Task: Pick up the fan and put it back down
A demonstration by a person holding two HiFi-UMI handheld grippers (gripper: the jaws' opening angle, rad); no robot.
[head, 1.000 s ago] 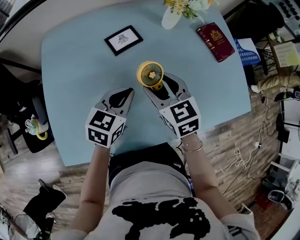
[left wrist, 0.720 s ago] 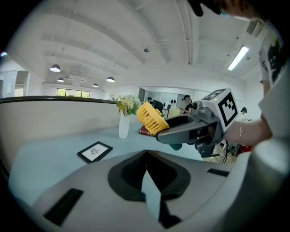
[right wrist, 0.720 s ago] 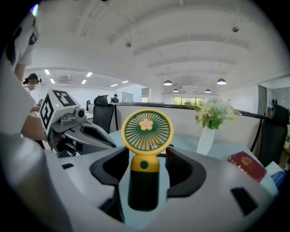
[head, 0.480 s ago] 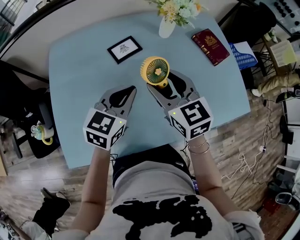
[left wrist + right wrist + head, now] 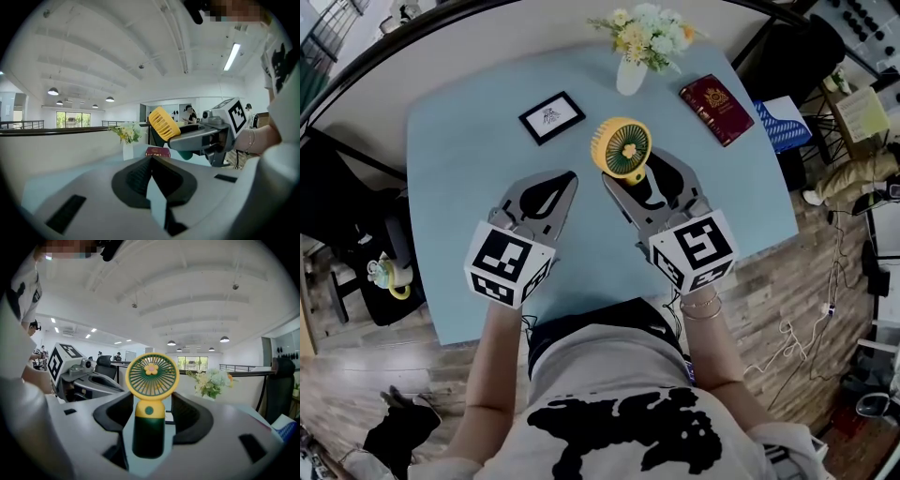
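Right gripper (image 5: 150,404) clamped on the fan (image 5: 151,372) by its handle, seemingly clear of the table (image 5: 459,141); left gripper (image 5: 151,161) closed, empty. A tilt could slip the top-heavy fan loose

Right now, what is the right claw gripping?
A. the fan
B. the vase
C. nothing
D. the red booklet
A: the right gripper view shows the right claw shut on the fan, with both pads against its green handle.

wooden floor (image 5: 356,366) around pale blue table (image 5: 459,159); white ceiling (image 5: 117,47) overhead.
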